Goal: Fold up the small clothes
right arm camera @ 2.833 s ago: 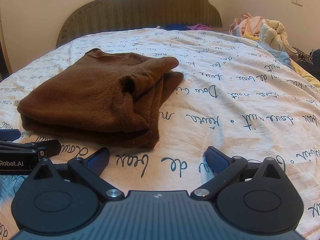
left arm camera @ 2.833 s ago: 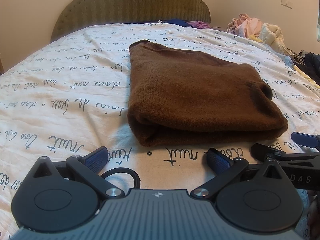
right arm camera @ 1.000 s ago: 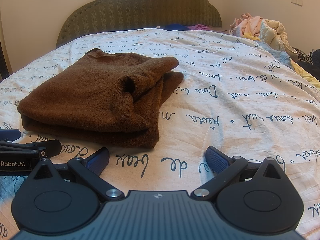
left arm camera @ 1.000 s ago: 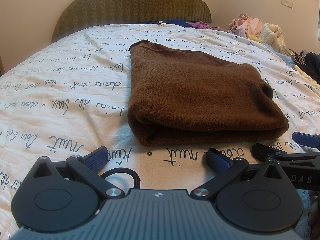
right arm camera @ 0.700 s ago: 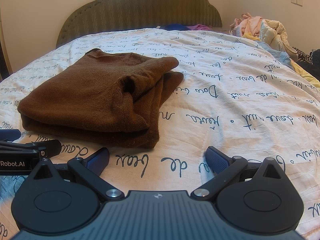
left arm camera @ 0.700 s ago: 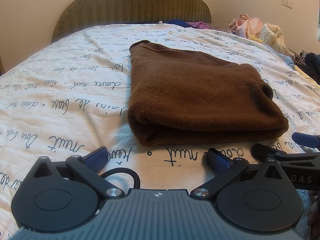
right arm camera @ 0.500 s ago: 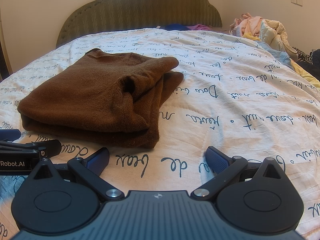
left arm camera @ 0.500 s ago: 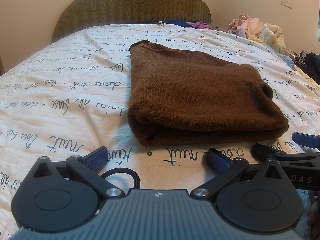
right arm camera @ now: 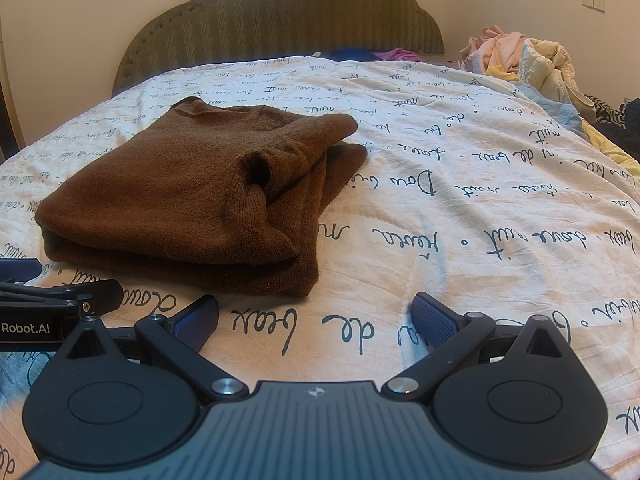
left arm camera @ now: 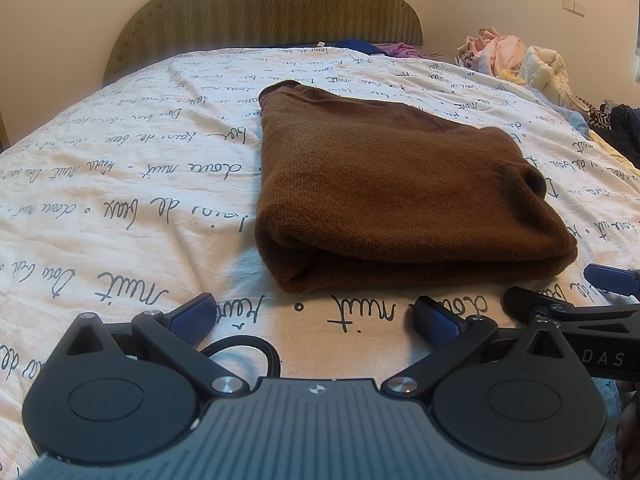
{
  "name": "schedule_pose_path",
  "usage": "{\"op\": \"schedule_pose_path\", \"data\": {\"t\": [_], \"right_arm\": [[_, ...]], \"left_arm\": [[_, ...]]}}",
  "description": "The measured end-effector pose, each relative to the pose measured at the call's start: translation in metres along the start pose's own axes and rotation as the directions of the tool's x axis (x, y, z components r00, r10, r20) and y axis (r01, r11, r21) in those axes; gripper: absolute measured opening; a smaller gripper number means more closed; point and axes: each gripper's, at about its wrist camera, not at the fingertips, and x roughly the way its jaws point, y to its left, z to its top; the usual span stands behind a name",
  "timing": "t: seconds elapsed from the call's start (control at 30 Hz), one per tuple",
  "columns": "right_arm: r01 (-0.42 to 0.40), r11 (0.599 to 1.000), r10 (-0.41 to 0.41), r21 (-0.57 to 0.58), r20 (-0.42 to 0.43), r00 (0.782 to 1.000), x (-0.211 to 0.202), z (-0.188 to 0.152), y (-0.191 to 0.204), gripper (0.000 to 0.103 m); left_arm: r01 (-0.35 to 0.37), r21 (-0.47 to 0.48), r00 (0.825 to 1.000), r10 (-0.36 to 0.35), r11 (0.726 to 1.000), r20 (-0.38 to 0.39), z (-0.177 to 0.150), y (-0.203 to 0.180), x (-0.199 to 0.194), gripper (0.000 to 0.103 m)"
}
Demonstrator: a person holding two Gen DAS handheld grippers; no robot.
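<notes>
Script-printed bedspread [left arm camera: 120,184], green headboard [right arm camera: 280,16]

The bedspread [left arm camera: 120,184] is showing repeated cursive script, upside down from the cameras; "nuit" and "de" are reading clearly, the other words only in part. In the left wrist view, the right gripper [left arm camera: 592,320] at the near right is showing the letters "DAS" on its black body. In the right wrist view, the left gripper [right arm camera: 60,300] at the near left is showing "Robot.AI".
</notes>
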Motion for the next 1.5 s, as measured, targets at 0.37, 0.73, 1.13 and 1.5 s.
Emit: {"op": "schedule_pose_path", "data": {"t": [0.37,0.73,1.13,1.5], "right_arm": [[0.0,1.0,0.0,0.0,0.0,1.0,-0.0001,0.0,0.0,0.103],[0.0,1.0,0.0,0.0,0.0,1.0,-0.0001,0.0001,-0.0001,0.103],[0.0,1.0,0.0,0.0,0.0,1.0,-0.0002,0.0,0.0001,0.103],[0.0,1.0,0.0,-0.001,0.0,1.0,0.0,0.0001,0.0002,0.103]], "left_arm": [[0.0,0.0,1.0,0.0,1.0,0.0,-0.0001,0.0,-0.0004,0.103],[0.0,-0.002,1.0,0.0,1.0,0.0,0.0,-0.0001,-0.0004,0.103],[0.001,-0.004,1.0,-0.001,1.0,0.001,0.0,-0.0007,-0.0002,0.103],[0.004,-0.01,1.0,-0.004,1.0,0.001,0.0001,-0.0006,-0.0008,0.103]]}}
